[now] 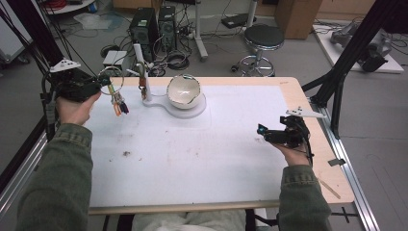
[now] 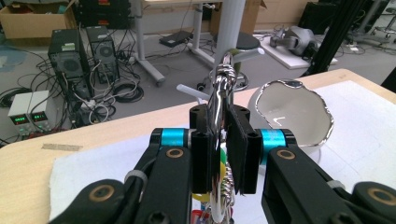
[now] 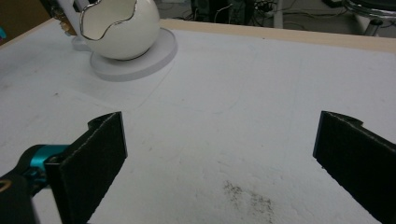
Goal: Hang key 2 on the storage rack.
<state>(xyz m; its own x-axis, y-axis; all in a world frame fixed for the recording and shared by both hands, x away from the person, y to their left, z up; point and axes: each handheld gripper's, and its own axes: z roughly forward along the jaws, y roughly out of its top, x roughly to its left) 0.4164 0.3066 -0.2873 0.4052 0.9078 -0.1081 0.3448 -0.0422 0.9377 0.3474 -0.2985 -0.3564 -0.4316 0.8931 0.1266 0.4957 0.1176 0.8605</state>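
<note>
My left gripper (image 1: 102,83) is at the table's far left, raised, shut on a silver wire ring (image 1: 111,78). Coloured tags (image 1: 119,104) dangle from the ring. In the left gripper view the ring (image 2: 220,88) stands pinched between the two black pads. A white egg-shaped bowl with a silver rim (image 1: 183,90) sits on a round white base (image 1: 192,111) at the back centre, beside a thin white post (image 1: 145,82). My right gripper (image 1: 262,130) hovers low at the right, open wide, nothing between its jaws; the bowl (image 3: 119,28) lies far ahead of it.
A white mat (image 1: 202,154) covers the wooden table, with dark smudges (image 3: 247,196) near the right gripper. Beyond the far edge stand a stool (image 1: 263,37) and computer towers (image 1: 144,29). A black frame post (image 1: 346,62) rises at the right edge.
</note>
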